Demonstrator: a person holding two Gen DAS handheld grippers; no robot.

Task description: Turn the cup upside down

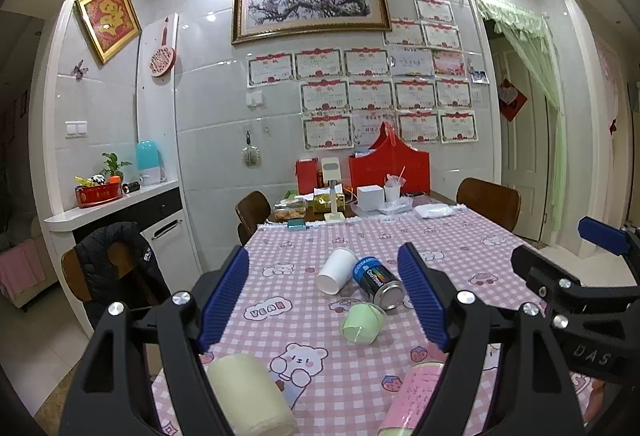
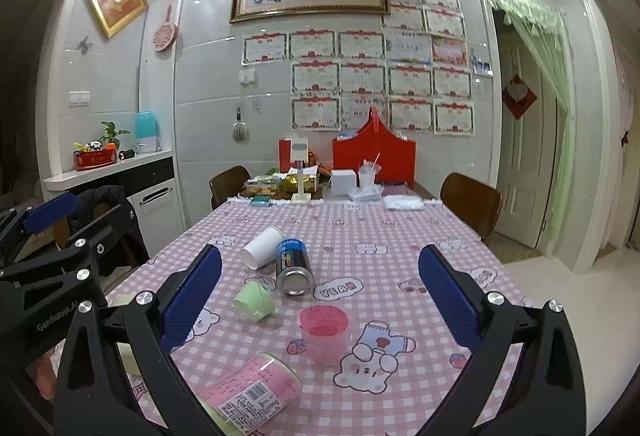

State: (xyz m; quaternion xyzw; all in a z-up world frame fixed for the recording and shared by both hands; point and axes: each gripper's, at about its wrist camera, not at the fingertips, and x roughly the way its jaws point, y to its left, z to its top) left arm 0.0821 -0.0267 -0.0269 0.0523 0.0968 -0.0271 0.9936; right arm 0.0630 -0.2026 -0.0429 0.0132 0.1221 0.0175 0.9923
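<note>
A pink translucent cup [image 2: 324, 334] stands upright, mouth up, on the pink checked tablecloth [image 2: 400, 236], between my right gripper's [image 2: 320, 300] open blue fingers and a little ahead of them. A white paper cup [image 1: 335, 270] [image 2: 262, 247] and a small green cup [image 1: 362, 323] [image 2: 254, 302] lie on their sides farther in. My left gripper [image 1: 324, 300] is open and empty above the near table edge; the green cup lies between its fingers, farther out. Each gripper shows at the edge of the other's view.
A dark can [image 1: 378, 284] [image 2: 294, 266] lies on its side beside the white cup. A pink-labelled clear container [image 2: 252, 392] [image 1: 412, 396] and a pale roll [image 1: 248, 392] lie near the front edge. Boxes and a red holder [image 2: 374, 156] crowd the far end. Chairs stand around the table.
</note>
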